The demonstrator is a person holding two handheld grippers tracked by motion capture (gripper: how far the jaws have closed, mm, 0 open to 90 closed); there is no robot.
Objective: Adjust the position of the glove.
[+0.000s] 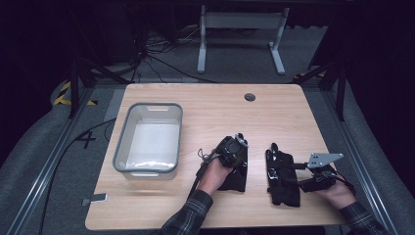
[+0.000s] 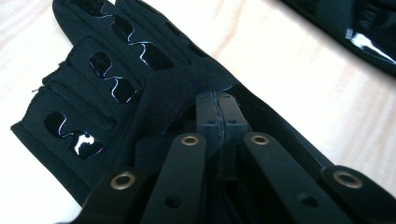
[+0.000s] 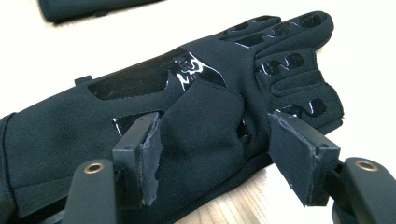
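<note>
- Two black gloves lie side by side on the pale wooden table (image 1: pixel 274 105), toward its near edge, at about 5 o'clock from the table's centre.
- The left glove (image 1: pixel 238 171) sits under the left gripper (image 1: pixel 234 149); in the left gripper view its fingers (image 2: pixel 205 116) are pressed fully together, a fold of that glove's fabric (image 2: pixel 140 93) bunched at their tips, though whether cloth is pinched between them cannot be told.
- The glove's glossy-patched digits fan out toward 10 o'clock from those closed tips.
- The right glove (image 1: pixel 281 176) lies lengthwise, digits pointing to 12 o'clock in the high view, with the right gripper (image 1: pixel 299 172) coming in from 3 o'clock.
- In the right gripper view its fingers (image 3: pixel 142 149) stand apart, one on each side of the glove's (image 3: pixel 201 116) thumb flap, with a gap between the pads and the fabric.
- A grey bin (image 1: pixel 149 139) rests at 9 o'clock from the gloves, well apart from them.
</note>
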